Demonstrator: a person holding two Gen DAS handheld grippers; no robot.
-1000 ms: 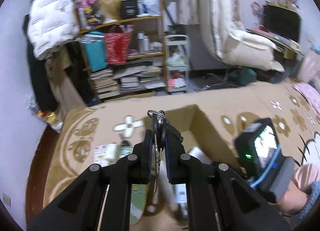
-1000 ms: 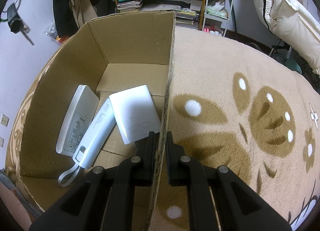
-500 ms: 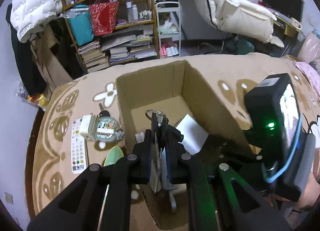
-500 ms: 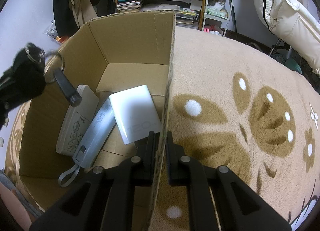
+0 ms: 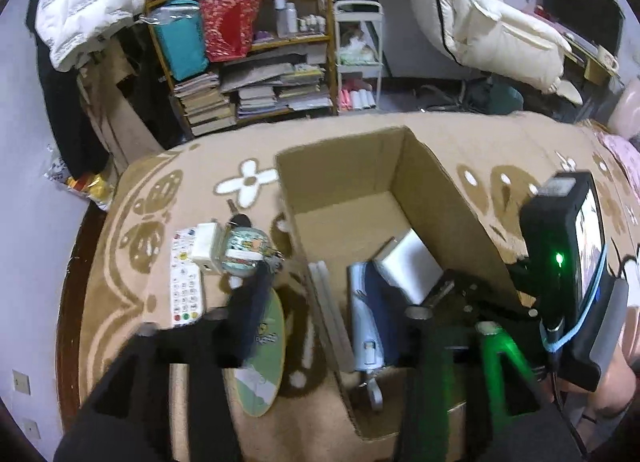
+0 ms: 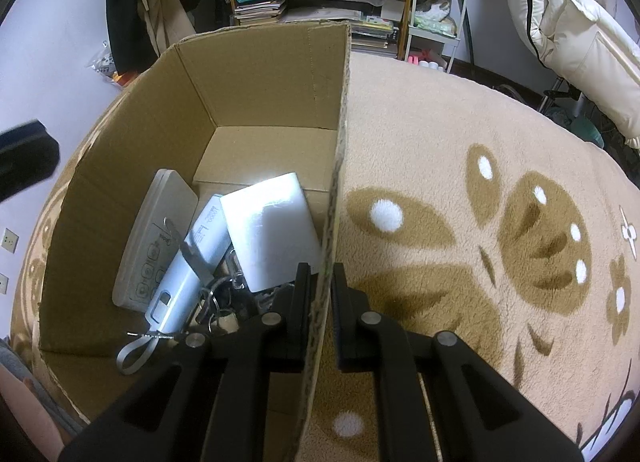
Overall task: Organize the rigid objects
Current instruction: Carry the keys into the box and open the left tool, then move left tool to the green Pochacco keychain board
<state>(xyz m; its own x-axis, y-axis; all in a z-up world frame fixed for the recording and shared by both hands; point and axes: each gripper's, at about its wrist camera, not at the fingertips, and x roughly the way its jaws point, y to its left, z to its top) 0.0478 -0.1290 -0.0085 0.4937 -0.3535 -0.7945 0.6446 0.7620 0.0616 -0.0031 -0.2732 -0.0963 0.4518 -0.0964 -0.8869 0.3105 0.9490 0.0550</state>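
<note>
An open cardboard box (image 5: 344,145) stands on the patterned carpet. Inside lie a flat white button panel (image 6: 156,238), a white handheld device with a strap (image 6: 188,274), a white power bank (image 6: 272,234) and a bunch of keys (image 6: 216,302) against the near corner. My left gripper (image 5: 320,282) hovers open over the box's left wall, nothing between its fingers; one finger (image 6: 24,165) shows at the left edge of the right wrist view. My right gripper (image 6: 320,290) is shut on the box's right wall (image 6: 340,165).
On the carpet left of the box lie a white remote (image 5: 184,282), a white adapter (image 5: 206,246), a round tin (image 5: 244,250), a green oval item (image 5: 264,346) and a black key (image 5: 240,217). A cluttered shelf (image 5: 248,41) stands beyond. The person's arm (image 5: 612,390) is at right.
My left gripper carried the keys over the box, then opened; the keys now lie inside the box. The right gripper has kept its hold on the box wall.
</note>
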